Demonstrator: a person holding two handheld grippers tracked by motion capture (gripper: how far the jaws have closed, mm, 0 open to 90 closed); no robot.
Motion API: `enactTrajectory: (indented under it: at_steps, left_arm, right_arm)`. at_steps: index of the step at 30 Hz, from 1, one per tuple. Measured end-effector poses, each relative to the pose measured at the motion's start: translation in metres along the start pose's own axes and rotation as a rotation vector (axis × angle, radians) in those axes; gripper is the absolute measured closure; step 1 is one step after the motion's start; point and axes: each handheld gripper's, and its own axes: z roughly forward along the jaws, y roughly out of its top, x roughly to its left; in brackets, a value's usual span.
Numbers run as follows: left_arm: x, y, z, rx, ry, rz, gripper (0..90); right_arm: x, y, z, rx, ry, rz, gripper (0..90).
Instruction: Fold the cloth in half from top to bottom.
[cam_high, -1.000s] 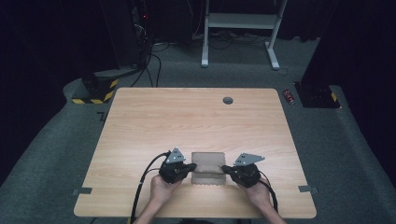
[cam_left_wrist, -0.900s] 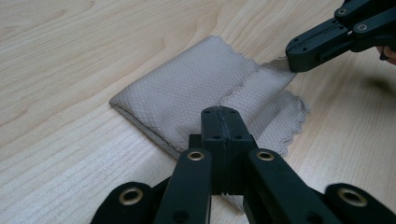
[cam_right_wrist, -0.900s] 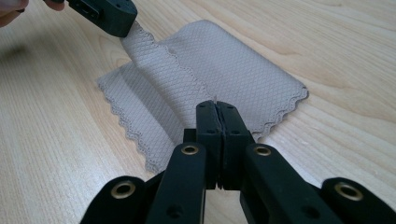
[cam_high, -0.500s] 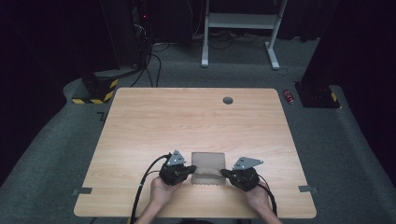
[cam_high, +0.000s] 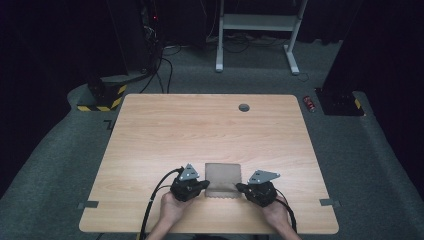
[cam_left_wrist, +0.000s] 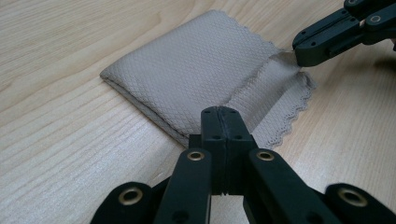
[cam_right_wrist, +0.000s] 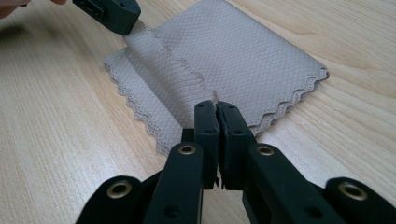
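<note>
Cloth (cam_high: 223, 179), a folded beige square with scalloped edges, lies near the front edge of our worktop (cam_high: 200, 125), between our two hands. Its top layer is pinched at both near corners: our left tool (cam_left_wrist: 219, 116) has its jaws pressed together on the near-left corner, and our right tool (cam_right_wrist: 217, 112) is closed on the near-right corner, the layer lifted into a slight ridge. Compared with a second ago, both tools have drawn back toward us and the near edge has come with them, so the upper layer now peels off the layers below. We judge that the unfolding has begun; pulling further toward us or lifting should open the cloth. A round grommet (cam_high: 244, 107) sits well apart at the far edge.
</note>
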Motion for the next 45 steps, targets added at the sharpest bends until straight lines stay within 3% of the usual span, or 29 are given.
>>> enactTrajectory:
  at_steps: [10, 20, 26, 35, 40, 45]
  left_arm:
    - [-0.003, -0.003, 0.002, 0.015, -0.008, -0.002, 89.0]
    - [-0.005, 0.004, -0.007, -0.038, -0.015, -0.018, 86.1]
    - [-0.007, 0.009, -0.011, -0.071, -0.006, -0.014, 85.9]
    - [-0.009, 0.002, 0.009, 0.027, 0.013, -0.005, 76.7]
    - [-0.01, -0.003, 0.01, 0.054, 0.033, 0.008, 73.2]
    - [-0.01, -0.004, 0.011, 0.064, 0.042, 0.014, 71.4]
  right_arm:
    - [0.002, -0.005, -0.001, 0.001, 0.011, 0.006, 78.0]
    - [0.003, 0.001, -0.015, -0.063, 0.04, 0.03, 75.3]
    - [0.002, 0.004, -0.011, -0.046, 0.023, 0.027, 77.3]
    - [0.005, -0.001, 0.001, 0.021, -0.021, -0.004, 75.1]
    - [0.008, -0.006, -0.001, 0.03, -0.013, -0.012, 68.1]
    - [0.009, -0.008, 0.0, 0.037, -0.026, -0.024, 68.4]
